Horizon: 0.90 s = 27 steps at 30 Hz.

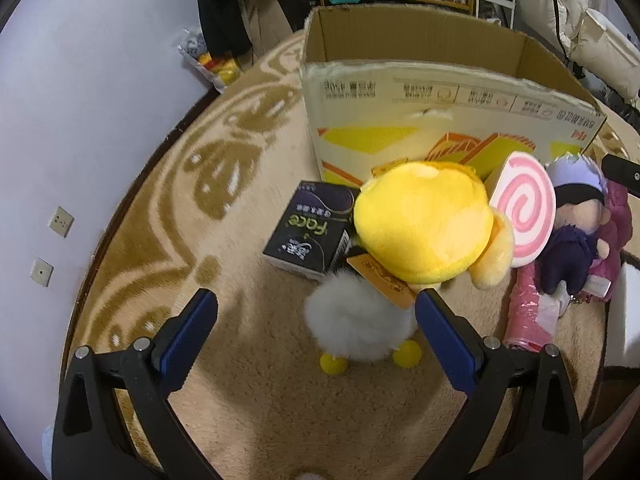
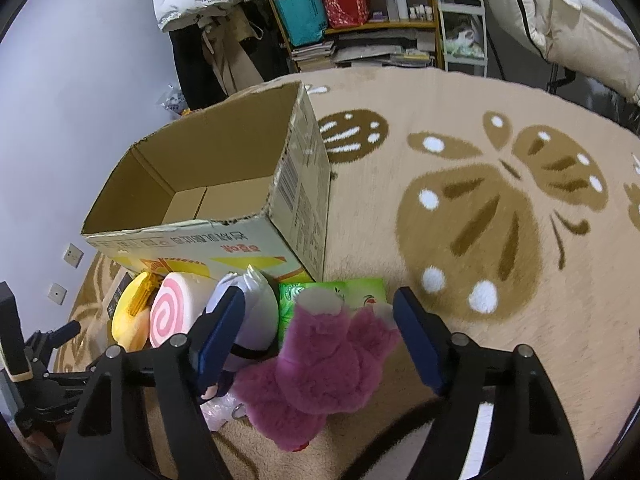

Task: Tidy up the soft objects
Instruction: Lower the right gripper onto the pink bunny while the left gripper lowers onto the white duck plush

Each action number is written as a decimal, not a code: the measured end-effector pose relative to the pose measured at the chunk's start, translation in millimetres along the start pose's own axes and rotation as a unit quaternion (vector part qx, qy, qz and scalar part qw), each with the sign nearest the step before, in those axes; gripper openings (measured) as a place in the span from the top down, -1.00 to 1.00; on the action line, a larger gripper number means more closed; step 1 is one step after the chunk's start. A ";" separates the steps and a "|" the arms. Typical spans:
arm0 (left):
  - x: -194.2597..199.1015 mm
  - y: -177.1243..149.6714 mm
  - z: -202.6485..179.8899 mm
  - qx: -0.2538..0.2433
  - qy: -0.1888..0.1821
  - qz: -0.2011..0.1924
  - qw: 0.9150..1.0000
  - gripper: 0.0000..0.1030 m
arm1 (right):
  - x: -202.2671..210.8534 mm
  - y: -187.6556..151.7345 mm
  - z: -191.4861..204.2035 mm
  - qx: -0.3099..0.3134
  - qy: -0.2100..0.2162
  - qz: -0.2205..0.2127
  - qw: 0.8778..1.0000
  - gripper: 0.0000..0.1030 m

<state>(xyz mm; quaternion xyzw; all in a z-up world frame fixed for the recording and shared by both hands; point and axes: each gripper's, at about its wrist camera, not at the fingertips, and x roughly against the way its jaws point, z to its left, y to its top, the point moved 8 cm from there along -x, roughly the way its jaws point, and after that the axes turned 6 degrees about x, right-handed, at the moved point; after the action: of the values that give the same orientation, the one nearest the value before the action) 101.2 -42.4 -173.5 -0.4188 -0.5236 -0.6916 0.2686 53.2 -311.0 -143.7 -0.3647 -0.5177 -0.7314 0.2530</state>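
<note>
An open cardboard box (image 1: 420, 120) stands on the rug; it also shows in the right wrist view (image 2: 224, 184), and the part of its inside I see is empty. In front of it lie a yellow plush (image 1: 424, 224), a grey fluffy toy with yellow feet (image 1: 360, 324), a pink swirl cushion (image 1: 524, 208) and a purple-haired doll (image 1: 576, 220). My left gripper (image 1: 316, 312) is open, just before the grey toy. My right gripper (image 2: 320, 316) is open around a magenta plush (image 2: 320, 364). The swirl cushion (image 2: 172, 312) and the doll (image 2: 256, 312) lie to its left.
A black "Face" carton (image 1: 308, 232) lies beside the yellow plush. A green tissue box (image 2: 340, 292) sits behind the magenta plush. A pink packet (image 1: 528, 316) lies at the right. Shelves (image 2: 360, 12) and hanging coats (image 2: 200, 0) line the far wall. The beige patterned rug (image 2: 480, 208) stretches to the right.
</note>
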 end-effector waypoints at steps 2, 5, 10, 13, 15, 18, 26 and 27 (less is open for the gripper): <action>-2.8 -1.8 -2.1 -0.003 -0.002 0.005 1.000 -0.91 | -2.3 0.5 -1.1 0.002 -0.001 0.000 1.000 -0.56; -9.0 -3.4 -6.1 -0.014 0.002 0.011 1.000 -0.91 | -5.8 2.1 -2.4 0.001 0.002 0.001 1.000 -0.55; -19.9 -3.5 -9.9 -0.023 0.005 0.020 1.000 -0.91 | -9.4 2.2 -4.4 0.004 -0.001 0.003 1.000 -0.37; -23.2 -4.6 -11.8 -0.021 -0.004 0.026 0.999 -0.91 | -9.1 2.2 -6.6 -0.005 0.007 0.001 1.000 -0.37; -25.4 -6.2 -13.7 -0.019 -0.008 0.031 0.999 -0.90 | -9.5 2.6 -8.2 -0.010 0.010 0.001 1.000 -0.36; -28.8 -7.6 -15.3 -0.022 -0.008 0.035 0.999 -0.76 | -10.1 2.2 -8.4 -0.007 0.007 0.003 1.000 -0.26; -39.3 -5.3 -18.8 -0.016 -0.037 0.055 0.998 -0.25 | -8.3 2.2 -7.9 0.001 0.011 0.002 1.000 0.06; -39.8 -4.9 -18.2 -0.012 -0.040 0.055 0.998 -0.21 | -8.0 2.2 -7.4 0.003 0.010 0.002 1.000 0.14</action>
<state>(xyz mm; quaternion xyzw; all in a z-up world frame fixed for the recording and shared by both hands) 111.9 -60.9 -212.1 -0.4773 -0.5016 -0.6648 0.2804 57.7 -318.8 -150.3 -0.3573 -0.5170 -0.7329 0.2606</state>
